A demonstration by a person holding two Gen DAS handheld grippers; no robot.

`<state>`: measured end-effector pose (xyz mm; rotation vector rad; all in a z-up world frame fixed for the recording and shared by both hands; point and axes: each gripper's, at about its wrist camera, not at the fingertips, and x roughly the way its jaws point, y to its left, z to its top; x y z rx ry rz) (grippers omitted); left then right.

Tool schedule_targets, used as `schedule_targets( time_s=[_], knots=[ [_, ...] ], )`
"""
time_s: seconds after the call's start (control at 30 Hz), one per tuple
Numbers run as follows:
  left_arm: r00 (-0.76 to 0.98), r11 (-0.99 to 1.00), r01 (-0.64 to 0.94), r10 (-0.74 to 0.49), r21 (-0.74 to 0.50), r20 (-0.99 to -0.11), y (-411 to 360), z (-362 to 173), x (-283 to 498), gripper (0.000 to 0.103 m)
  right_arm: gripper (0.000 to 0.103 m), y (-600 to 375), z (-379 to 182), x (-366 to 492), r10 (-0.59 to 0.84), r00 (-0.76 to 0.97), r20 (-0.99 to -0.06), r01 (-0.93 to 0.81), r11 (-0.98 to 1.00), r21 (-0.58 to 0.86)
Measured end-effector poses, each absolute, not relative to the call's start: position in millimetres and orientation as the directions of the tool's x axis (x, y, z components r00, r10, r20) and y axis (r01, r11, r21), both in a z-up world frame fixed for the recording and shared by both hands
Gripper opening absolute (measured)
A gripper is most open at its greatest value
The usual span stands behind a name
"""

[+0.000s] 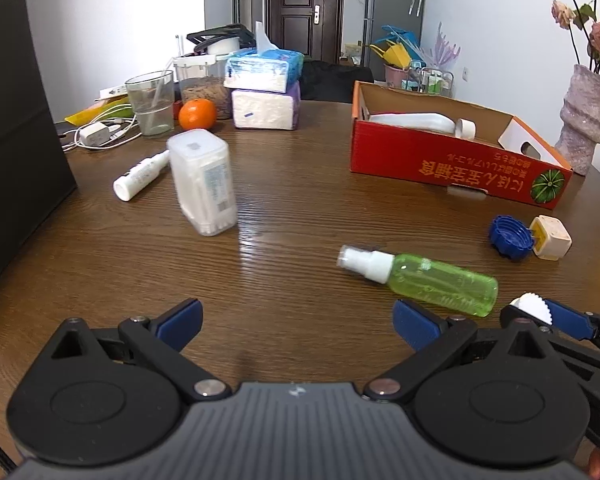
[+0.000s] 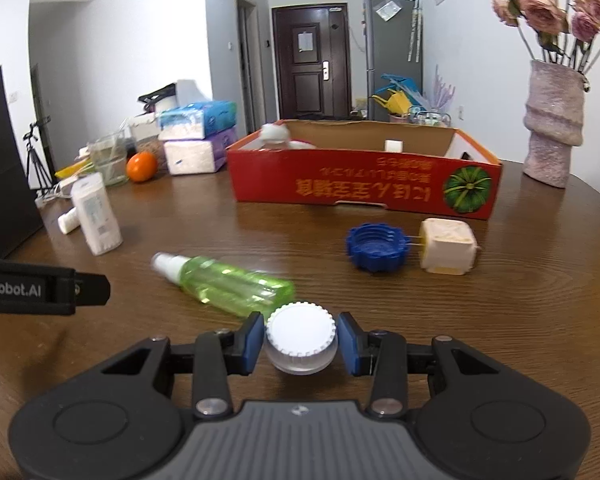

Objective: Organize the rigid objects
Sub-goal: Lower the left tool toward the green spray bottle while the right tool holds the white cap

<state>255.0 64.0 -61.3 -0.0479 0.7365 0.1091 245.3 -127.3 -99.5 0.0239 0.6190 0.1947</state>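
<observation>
My right gripper [image 2: 300, 340] is shut on a small clear jar with a white ridged lid [image 2: 300, 330], held just above the table; the jar's lid [image 1: 534, 307] also shows at the left wrist view's right edge. My left gripper [image 1: 298, 320] stands open over bare wood with nothing between its fingers. A green spray bottle [image 1: 432, 276] [image 2: 228, 286] lies on its side just ahead of both grippers. Beyond it sit a blue cap [image 2: 376, 246] [image 1: 510, 236] and a cream cube [image 2: 448, 246] [image 1: 550, 236]. The red cardboard box [image 2: 364, 184] [image 1: 440, 158] holds a white bottle [image 1: 420, 122].
A white rectangular container [image 1: 204, 182] [image 2: 96, 212] stands at the left with a small white tube [image 1: 140, 176] lying behind it. An orange [image 1: 197, 114], a glass, tissue packs [image 1: 266, 94] and cables crowd the far left. A pink vase [image 2: 552, 124] stands at the right; a black panel [image 1: 16, 120] is at the left edge.
</observation>
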Motion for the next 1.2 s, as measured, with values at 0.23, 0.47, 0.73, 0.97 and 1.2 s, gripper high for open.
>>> schedule_targets(
  time_s=[0.23,0.47,0.73,0.97,1.2],
  knots=[
    [0.712,0.993,-0.116,0.087,0.005,-0.696,34,-65,268,0.103,0.039,-160,-100,252,0.17,0.811,-0.559,-0.134,0.985,0.105],
    [0.685,0.993,-0.117,0.094,0.019,-0.723,3,-70,281,0.103,0.039,-192,-100,258,0.154,0.822,-0.548,-0.098,0.987,0.131],
    [0.666,0.985,-0.174,0.13,0.017,-0.735,-21,-73,294,0.103,0.039,-221,-102,263,0.142,0.827,-0.544,-0.082,0.988,0.133],
    [0.651,0.975,-0.22,0.169,0.03,-0.74,-38,-77,304,0.103,0.039,-242,-102,266,0.133,0.832,-0.538,-0.065,0.988,0.144],
    [0.607,0.966,-0.251,0.201,0.054,-0.769,-42,-92,314,0.103,0.039,-253,-103,266,0.125,0.835,-0.536,-0.049,0.987,0.153]
  ],
)
